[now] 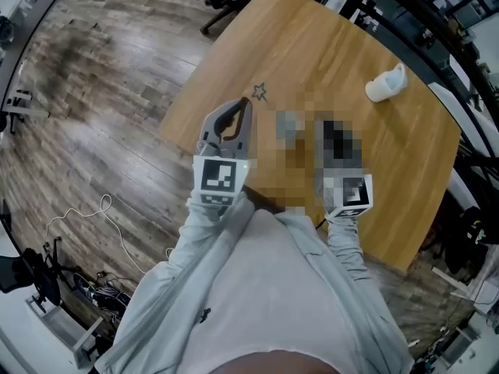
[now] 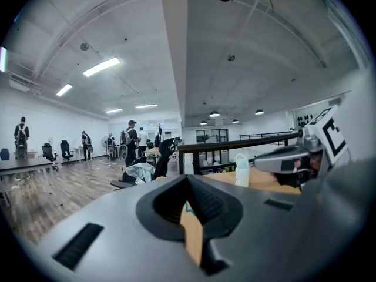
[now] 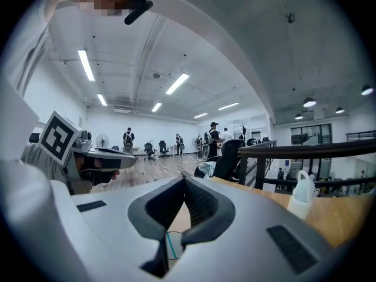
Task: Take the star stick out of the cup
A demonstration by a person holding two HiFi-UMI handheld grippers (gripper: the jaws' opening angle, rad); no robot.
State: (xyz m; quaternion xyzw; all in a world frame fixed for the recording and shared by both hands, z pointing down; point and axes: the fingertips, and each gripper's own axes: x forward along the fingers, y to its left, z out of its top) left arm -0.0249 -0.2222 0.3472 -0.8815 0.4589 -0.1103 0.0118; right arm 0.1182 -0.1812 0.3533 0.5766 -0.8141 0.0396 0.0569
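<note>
Left claw (image 2: 188,180): jaws closed tip to tip, nothing gripped between them. Right claw (image 3: 184,178): jaws likewise closed, nothing gripped. Both are held roughly level, side by side over the near part of the wooden tabletop (image 1: 312,45); each is seen from the side in the other's gripper view. The left marker cube (image 1: 218,176) and right marker cube (image 1: 348,192) are seen at the rear of the claws, with a grey sleeve (image 1: 204,224) behind the left one.

Star stick (image 1: 260,92): found just ahead of the left claw's tip, lying flat on the tabletop, outside the cup. A small teal mark is seen through the opening behind the left jaw tips; whether it is the stick cannot be told. A thin teal line is seen the same way under the right jaws; not identified.

White cup (image 1: 386,86): placed ahead and to the right of the right claw, near the far tabletop edge, well apart from the star stick. It appears upright in both gripper views. Its contents cannot be made out.

Further out: a black railing (image 3: 305,151) is seen behind the cup, office chairs (image 2: 66,150) and several people (image 2: 130,137) on the wood floor (image 1: 93,84), strip lights (image 2: 101,66) on the ceiling. A white cable (image 1: 101,205) is seen on the floor left of the left claw.
</note>
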